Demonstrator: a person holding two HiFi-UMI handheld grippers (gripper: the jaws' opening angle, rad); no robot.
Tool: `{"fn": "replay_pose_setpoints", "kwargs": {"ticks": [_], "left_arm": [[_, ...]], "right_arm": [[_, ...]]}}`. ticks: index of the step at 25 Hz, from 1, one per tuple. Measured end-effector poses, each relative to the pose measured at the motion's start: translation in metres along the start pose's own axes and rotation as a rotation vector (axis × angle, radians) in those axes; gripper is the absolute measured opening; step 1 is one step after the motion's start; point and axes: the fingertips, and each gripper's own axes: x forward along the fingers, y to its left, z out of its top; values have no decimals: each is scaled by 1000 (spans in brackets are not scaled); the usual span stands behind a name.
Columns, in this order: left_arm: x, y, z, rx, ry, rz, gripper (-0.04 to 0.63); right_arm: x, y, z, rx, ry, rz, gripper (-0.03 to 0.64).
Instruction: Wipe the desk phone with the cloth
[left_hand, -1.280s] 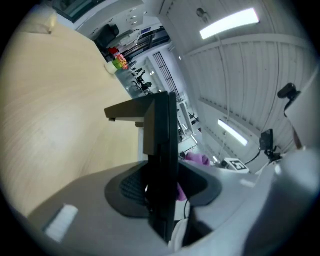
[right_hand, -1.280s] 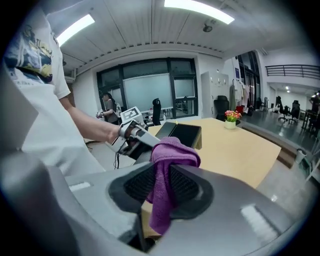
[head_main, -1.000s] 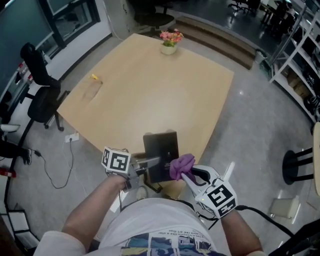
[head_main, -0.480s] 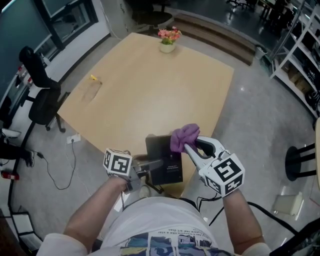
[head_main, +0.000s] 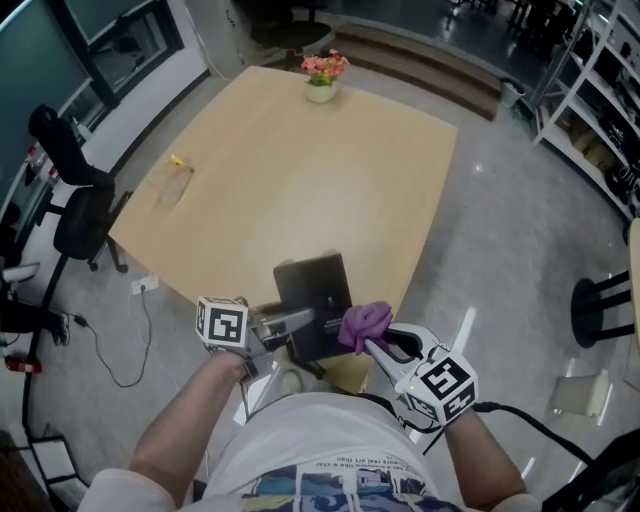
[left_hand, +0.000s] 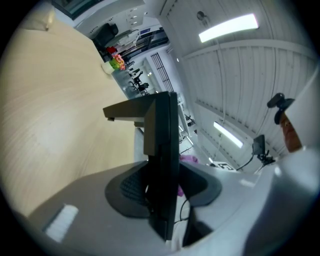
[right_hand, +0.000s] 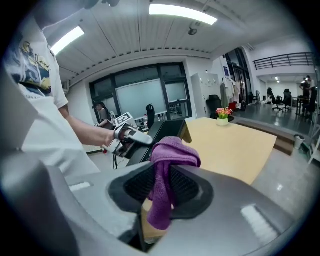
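Purple cloth (head_main: 364, 324) sat clamped in my right claw (head_main: 371, 343), just right of the phone (head_main: 315, 297). My left claw (head_main: 296, 322) pinched the phone's left edge, and the table (head_main: 300, 170) stretched away beyond it. A hard swipe could have twisted that thin edge loose and dropped the phone, or dragged the cloth free. Whether the cloth touched the phone, or the phone rested on anything, I couldn't tell.

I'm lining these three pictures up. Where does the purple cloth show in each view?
Head view: crumpled purple cloth lower centre, in the right claw, beside the black desk phone.
Left gripper view: purple sliver just right of the phone, centre.
Right gripper view: centre foreground, pinched in the claw.
Shared landmark: pot of pink flowers, far behind the phone.
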Motion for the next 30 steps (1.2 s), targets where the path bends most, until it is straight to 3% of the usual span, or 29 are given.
{"fn": "replay_pose_setpoints", "kwargs": {"ticks": [5,8,15,19,24,30], "left_arm": [[1,-2,3,7,-1,3,190],[2,-5,3,6,6,1,187],[6,-9,-11,22,27,-26,186],[8,-15,-17,20,33,-44,184],[8,-18,-20,6,15,-53,184],[3,-19,-9,-13,-25,-44,184]], "right_arm": [[-11,11,-29,-1,69,45,92],[-20,8,-22,-11,73,58,92],[-35,-41,67,-18,-144,-42,92],[-21,-72,93,-13,-196,-110,92],[2,-60,88,24,-182,-48,92],[7,-31,47,55,-99,22,91]]}}
